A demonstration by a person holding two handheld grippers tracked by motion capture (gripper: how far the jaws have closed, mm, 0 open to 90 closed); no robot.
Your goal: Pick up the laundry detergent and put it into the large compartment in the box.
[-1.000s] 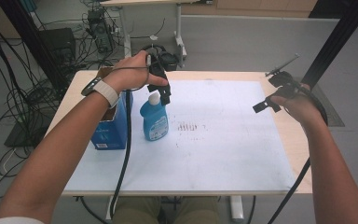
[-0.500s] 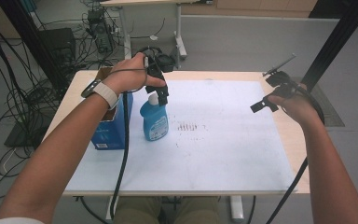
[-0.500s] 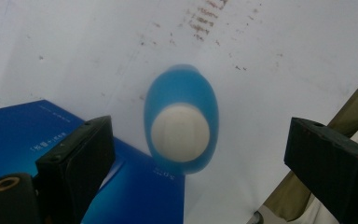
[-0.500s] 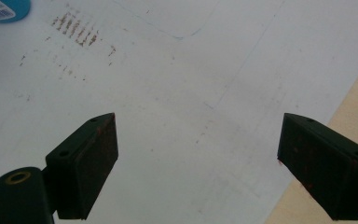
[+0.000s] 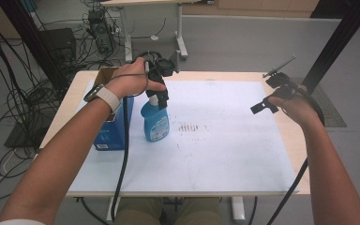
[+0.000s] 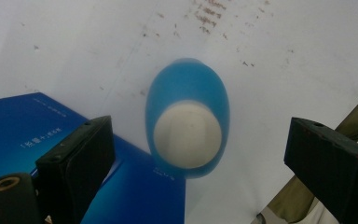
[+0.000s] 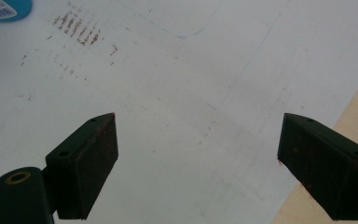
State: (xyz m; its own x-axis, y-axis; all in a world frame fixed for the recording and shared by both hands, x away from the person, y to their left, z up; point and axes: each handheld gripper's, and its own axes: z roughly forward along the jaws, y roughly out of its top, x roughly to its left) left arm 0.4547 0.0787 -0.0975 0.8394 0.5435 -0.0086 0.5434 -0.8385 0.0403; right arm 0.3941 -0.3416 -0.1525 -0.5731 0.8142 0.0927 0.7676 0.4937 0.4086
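Currently, approach step: left tool (image 6: 193, 154), jaws spread, is held above spray bottle (image 5: 155, 123) at frame centre-left; descent and closure are judged next. Right tool (image 7: 198, 163) is held open, idle.

spray bottle (image 6: 189, 116): blurred in the left gripper view, seen from straight above; the white top hides the neck and trigger, and the label can't be read.
bottle head in the high view: covered by the left gripper (image 5: 161, 96) and hand, so contact can't be told.
blue box (image 6: 37, 126): cut off by the bottom edge and partly behind the near jaw; its print is too small to read.
box in the high view: the left forearm hides most of its top.
brown marks (image 7: 79, 28): probably smudges, too faint to tell.
right gripper (image 5: 262, 105): small and dark in the high view, jaws hard to separate.
bottle base (image 7: 4, 9): cropped at the corner.
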